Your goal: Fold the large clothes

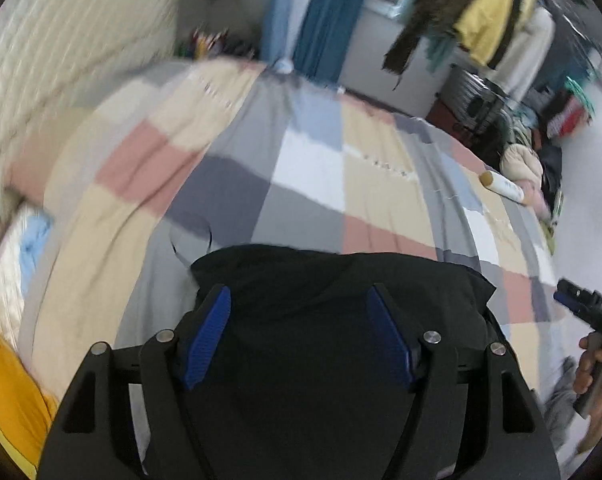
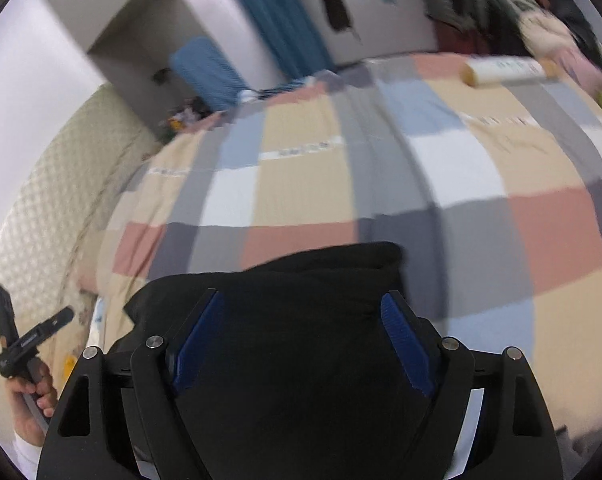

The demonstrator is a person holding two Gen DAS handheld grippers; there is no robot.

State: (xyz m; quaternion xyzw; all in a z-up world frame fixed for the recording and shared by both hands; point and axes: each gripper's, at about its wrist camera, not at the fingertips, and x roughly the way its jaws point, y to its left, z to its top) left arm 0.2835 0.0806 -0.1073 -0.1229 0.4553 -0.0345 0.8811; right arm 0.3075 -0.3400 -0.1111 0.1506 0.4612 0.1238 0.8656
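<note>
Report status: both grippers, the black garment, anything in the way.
Left gripper open, right gripper open, nothing held. Black garment lying bunched on checked bedspread. White tube far side, not in the way.

Soft indoor light, fisheye-bent edges, motion blur perhaps strongest outward.

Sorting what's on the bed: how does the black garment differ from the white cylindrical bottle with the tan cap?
The black folded fabric garment is dark, soft and flat, lying near the tools; the white cylindrical bottle with the tan cap is pale, rigid and round, lying on its side far off by the bed's edge. Both rest on the checked patchwork bedspread.
</note>
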